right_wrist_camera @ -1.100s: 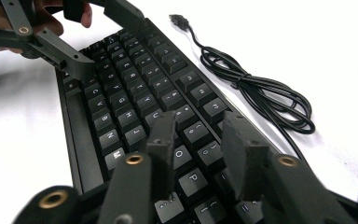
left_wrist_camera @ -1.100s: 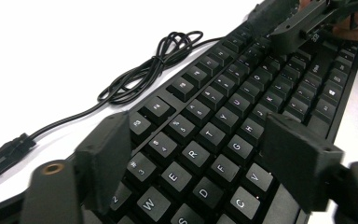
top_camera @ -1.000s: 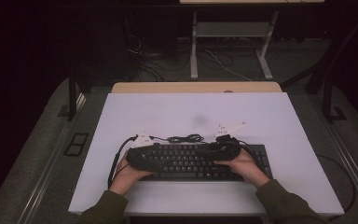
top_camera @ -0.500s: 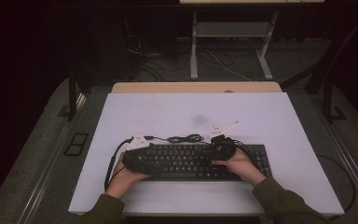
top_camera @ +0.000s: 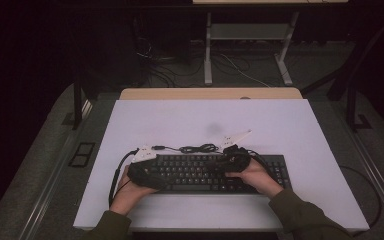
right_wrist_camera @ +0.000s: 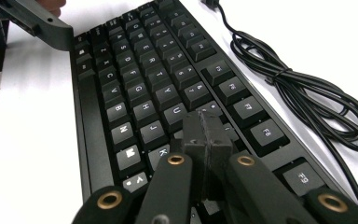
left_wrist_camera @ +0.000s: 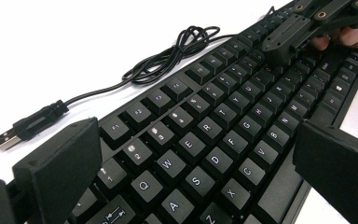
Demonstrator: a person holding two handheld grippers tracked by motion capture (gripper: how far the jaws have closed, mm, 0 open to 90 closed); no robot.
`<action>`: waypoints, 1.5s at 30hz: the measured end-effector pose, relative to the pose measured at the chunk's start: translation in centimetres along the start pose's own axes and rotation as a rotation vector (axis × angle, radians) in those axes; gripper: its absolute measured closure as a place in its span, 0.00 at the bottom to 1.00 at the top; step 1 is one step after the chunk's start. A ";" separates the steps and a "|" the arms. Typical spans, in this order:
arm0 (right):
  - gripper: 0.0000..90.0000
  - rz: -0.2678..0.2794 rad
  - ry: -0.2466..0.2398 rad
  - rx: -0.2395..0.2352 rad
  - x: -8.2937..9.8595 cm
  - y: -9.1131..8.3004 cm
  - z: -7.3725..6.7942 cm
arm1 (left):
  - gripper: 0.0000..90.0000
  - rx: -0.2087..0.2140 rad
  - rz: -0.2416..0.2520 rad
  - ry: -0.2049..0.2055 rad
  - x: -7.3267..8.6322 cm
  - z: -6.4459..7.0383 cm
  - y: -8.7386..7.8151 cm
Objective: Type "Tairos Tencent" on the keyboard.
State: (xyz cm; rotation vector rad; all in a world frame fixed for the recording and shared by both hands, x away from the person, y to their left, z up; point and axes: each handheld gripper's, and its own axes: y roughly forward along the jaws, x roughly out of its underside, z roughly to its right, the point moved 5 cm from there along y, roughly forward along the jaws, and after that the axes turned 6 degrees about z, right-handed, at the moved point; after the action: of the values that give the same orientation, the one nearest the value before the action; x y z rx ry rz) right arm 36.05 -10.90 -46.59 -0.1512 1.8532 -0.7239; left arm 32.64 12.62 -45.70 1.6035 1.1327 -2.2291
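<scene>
The right hand-held gripper (right_wrist_camera: 205,135), jaws pressed together, tips on the keyboard (right_wrist_camera: 140,93); the left hand-held gripper (left_wrist_camera: 191,163) view shows jaws spread and a USB plug (left_wrist_camera: 9,137) at left.

Your forearms come in from the bottom of the high view, both sleeved. Your left hand (top_camera: 130,192) lies low and angled inward, carrying the left gripper (top_camera: 147,175), whose jaws stand wide apart in its own view. Your right hand (top_camera: 255,175) reaches in from the other side with the right gripper (top_camera: 232,161); its jaws are pressed together, tips pointing down. The two grippers sit level with each other, some way apart.
</scene>
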 end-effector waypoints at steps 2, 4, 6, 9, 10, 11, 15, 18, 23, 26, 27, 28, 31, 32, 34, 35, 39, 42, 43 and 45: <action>0.99 -0.002 -0.001 -0.001 0.0 0.0 0.0 | 0.01 0.001 -0.001 -0.001 0.0 0.0 0.0; 0.99 -0.003 -0.004 -0.001 0.1 0.0 0.1 | 0.01 0.002 -0.003 -0.002 0.0 0.0 0.0; 0.99 -0.005 -0.004 0.000 0.1 0.0 0.1 | 0.01 0.002 -0.003 -0.003 0.0 0.0 0.0; 0.99 -0.012 -0.003 0.003 0.2 0.0 0.1 | 0.01 0.003 -0.004 -0.002 0.0 0.0 0.0; 0.99 -0.013 -0.003 0.006 0.2 0.0 0.2 | 0.01 0.003 -0.004 -0.003 0.0 0.0 0.0; 0.99 -0.017 -0.003 0.006 0.2 0.0 0.2 | 0.01 0.003 -0.004 -0.003 0.0 0.0 0.0; 0.99 -0.024 -0.014 0.007 0.4 0.1 0.3 | 0.01 0.004 -0.006 -0.002 0.0 0.0 0.0; 0.99 -0.029 -0.015 0.011 0.4 0.1 0.2 | 0.01 0.004 -0.006 -0.003 0.0 0.0 0.0; 0.99 -0.035 -0.017 0.012 0.6 0.3 0.2 | 0.01 0.004 -0.008 -0.003 0.1 0.0 0.0; 0.99 -0.035 -0.018 0.013 0.6 0.3 0.2 | 0.01 0.004 -0.009 -0.004 0.1 0.0 0.1; 0.99 -0.035 -0.017 0.013 0.6 0.3 0.2 | 0.01 0.004 -0.009 -0.003 0.1 0.0 0.0; 0.99 -0.034 -0.018 0.013 0.6 0.3 0.2 | 0.01 0.003 -0.009 -0.004 0.1 0.0 0.0; 0.99 -0.034 -0.020 0.012 0.5 0.2 0.2 | 0.01 0.004 -0.009 -0.004 0.1 0.0 0.0; 0.99 -0.033 -0.018 0.013 0.5 0.2 0.2 | 0.01 0.004 -0.010 -0.004 0.1 0.0 0.1; 0.99 -0.024 -0.016 0.011 0.4 0.1 0.2 | 0.01 0.004 -0.010 -0.003 0.1 0.0 0.1; 0.96 -0.019 -0.015 0.013 0.4 0.0 0.2 | 0.02 0.004 -0.011 -0.001 0.1 0.0 0.1; 0.92 -0.008 -0.011 0.017 0.3 -0.3 0.3 | 0.05 0.006 -0.011 0.002 0.1 0.0 0.0; 0.87 0.010 -0.007 0.019 0.1 -0.5 0.3 | 0.10 0.011 -0.015 0.004 0.2 0.0 0.0; 0.85 0.013 -0.001 0.019 0.1 -0.6 0.3 | 0.12 0.012 -0.016 0.008 0.2 0.0 0.0; 0.81 0.018 0.000 0.027 0.0 -0.7 0.4 | 0.16 0.017 -0.018 0.012 0.2 0.0 0.0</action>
State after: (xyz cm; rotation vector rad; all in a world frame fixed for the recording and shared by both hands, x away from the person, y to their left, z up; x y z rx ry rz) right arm 36.24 -11.62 -46.33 -0.1171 1.8420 -0.7356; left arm 32.56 12.66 -45.90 1.6216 1.1385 -2.2495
